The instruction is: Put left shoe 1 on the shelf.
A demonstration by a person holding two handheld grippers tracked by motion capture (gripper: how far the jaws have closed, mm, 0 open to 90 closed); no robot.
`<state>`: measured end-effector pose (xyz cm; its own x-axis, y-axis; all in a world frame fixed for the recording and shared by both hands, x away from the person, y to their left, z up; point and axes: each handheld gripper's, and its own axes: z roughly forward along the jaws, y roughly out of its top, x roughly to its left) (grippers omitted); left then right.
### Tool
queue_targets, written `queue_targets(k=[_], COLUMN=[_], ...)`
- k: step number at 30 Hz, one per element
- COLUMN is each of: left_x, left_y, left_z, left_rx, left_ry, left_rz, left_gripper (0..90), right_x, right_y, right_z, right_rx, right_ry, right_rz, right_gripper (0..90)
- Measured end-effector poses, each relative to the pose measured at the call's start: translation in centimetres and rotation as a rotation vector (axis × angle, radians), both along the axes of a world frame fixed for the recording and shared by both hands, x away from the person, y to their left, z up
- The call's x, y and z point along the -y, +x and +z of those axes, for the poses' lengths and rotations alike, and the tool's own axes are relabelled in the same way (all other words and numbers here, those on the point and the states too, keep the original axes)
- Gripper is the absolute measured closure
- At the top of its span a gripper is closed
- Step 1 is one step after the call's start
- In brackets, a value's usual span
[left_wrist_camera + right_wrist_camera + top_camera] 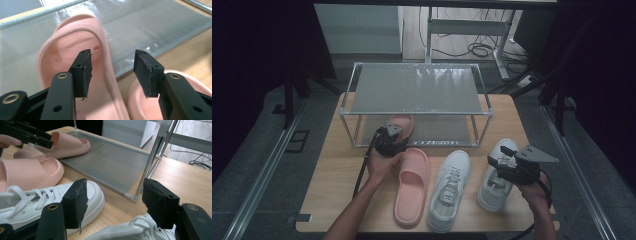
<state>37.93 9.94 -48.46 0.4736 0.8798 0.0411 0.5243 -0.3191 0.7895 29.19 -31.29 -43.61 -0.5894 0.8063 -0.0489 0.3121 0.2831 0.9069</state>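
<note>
Shoes going onto the rack's lower shelf.
One pink slide (402,123) lies on the shelf (437,131); left gripper (390,136) gapes beside it, right gripper (506,159) hovers unclenched over a sneaker (493,186). Second slide (410,185) and both sneakers remain on the table (332,175).

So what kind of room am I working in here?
Probably a lab or recording workspace, not a home: a wooden table bearing a metal-framed shoe rack, dark curtains around it, loose cables on the floor.
</note>
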Motion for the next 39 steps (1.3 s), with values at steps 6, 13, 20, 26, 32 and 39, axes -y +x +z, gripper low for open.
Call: queue_targets(k=[6, 13, 20, 26, 32, 39], left_x=[-1.4, -3.2, -4.0, -4.7, -5.3, -6.0], left_y=[-1.8, -3.3, -5.1, -6.6, -8.1, -9.7], left_z=[0.1, 0.0, -0.4, -0.9, -1.2, -1.7], left_rx=[-0.013, -0.030, -0.031, -0.042, -0.053, -0.068], left_ry=[-0.030, -0.071, -0.079, -0.087, -0.096, -0.087], left_rz=[-0.034, -0.044, -0.060, -0.069, -0.083, -0.100], left_gripper=[58.0, 70.5, 81.4, 87.7, 90.0, 90.0], right_x=[-0.1, -0.1, -0.1, -0.4, -0.5, -0.7], right_y=[0.0, 0.0, 0.0, -0.1, -0.2, -0.3], right_z=[0.0, 0.0, 0.0, 0.0, 0.1, 0.3], right_rx=[0.000, 0.001, 0.000, 0.001, 0.005, 0.014], right_ry=[-0.002, -0.004, -0.009, -0.015, -0.026, -0.028], right_rz=[0.002, 0.000, 0.001, 0.006, 0.009, 0.012], right_gripper=[37.8, 37.8, 37.8, 37.8, 37.7, 37.7])
